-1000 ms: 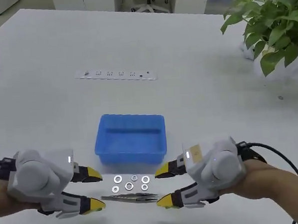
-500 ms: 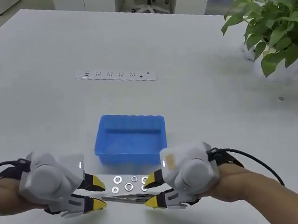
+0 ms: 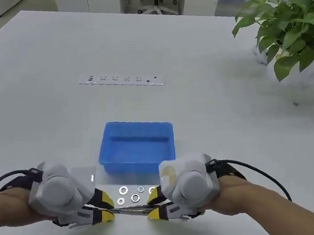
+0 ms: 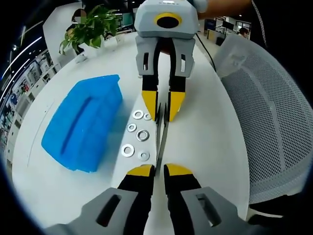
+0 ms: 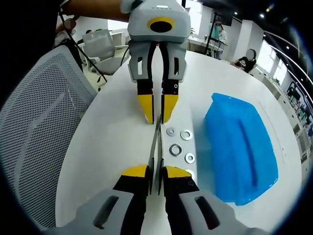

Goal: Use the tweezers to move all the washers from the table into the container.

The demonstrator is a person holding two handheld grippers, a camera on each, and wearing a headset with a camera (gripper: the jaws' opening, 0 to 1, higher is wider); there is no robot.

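Metal tweezers (image 3: pixel 131 209) lie on the white table just in front of several silver washers (image 3: pixel 135 197). A shallow blue container (image 3: pixel 137 145) stands behind the washers. My left gripper (image 3: pixel 102 206) and my right gripper (image 3: pixel 155 203) face each other, each shut on one end of the tweezers. In the left gripper view my jaws (image 4: pixel 160 170) pinch the near end of the tweezers (image 4: pixel 162 139), with the washers (image 4: pixel 128 150) to their left and the right gripper (image 4: pixel 163 105) on the far end. The right gripper view shows my jaws (image 5: pixel 155 171) on the tweezers (image 5: pixel 155 144) and the washers (image 5: pixel 175 149) beside the container (image 5: pixel 239 147).
A white power strip (image 3: pixel 122 80) lies farther back on the table. A potted green plant (image 3: pixel 284 24) stands at the back right. A mesh chair (image 4: pixel 274 127) is beside the table's near edge. Office chairs stand beyond the far edge.
Both grippers have moved inward toward each other and lower, onto the two ends of the tweezers, and their jaws have narrowed from open to shut.
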